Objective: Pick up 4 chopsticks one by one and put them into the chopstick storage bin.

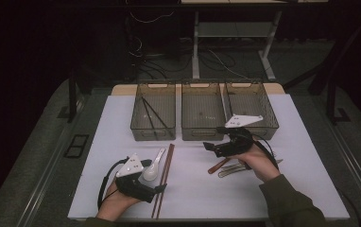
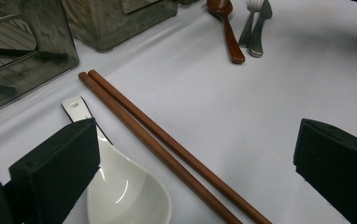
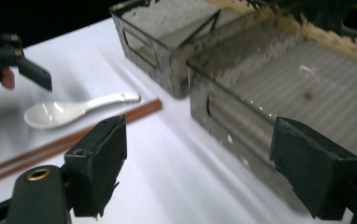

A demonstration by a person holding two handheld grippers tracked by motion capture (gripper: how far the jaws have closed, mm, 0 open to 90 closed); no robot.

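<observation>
Left claw point(image 1: 161, 188) hovering over the near-left part of the white counter point(image 1: 193, 189), jaws standing wide apart with nothing between them. Right claw point(image 1: 210, 145) hovering near the counter's middle, just in front of the bins, jaws likewise spread wide and gripping nothing.

Three smoke-tinted bins sitting side by side along the far edge: left bin point(image 1: 153, 116) holding a pair of dark sticks lying slantwise, middle bin point(image 1: 202, 115) and right bin point(image 1: 254, 101) with contents too small to tell.

Pair of brown chopsticks point(image 1: 163, 177) lying together on the counter, running near to far, just right of the left claw. White ceramic spoon point(image 1: 152, 166) lying just left of the chopsticks, bowl toward the near side, partly under the left claw's jaw in the left gripper view point(image 2: 120, 186).

Brown wooden spoon point(image 1: 217, 166) lying below the right hand point(image 1: 259, 163). Metal forks point(image 1: 233, 169) lying just right of it, close together, partly hidden by that hand.
</observation>
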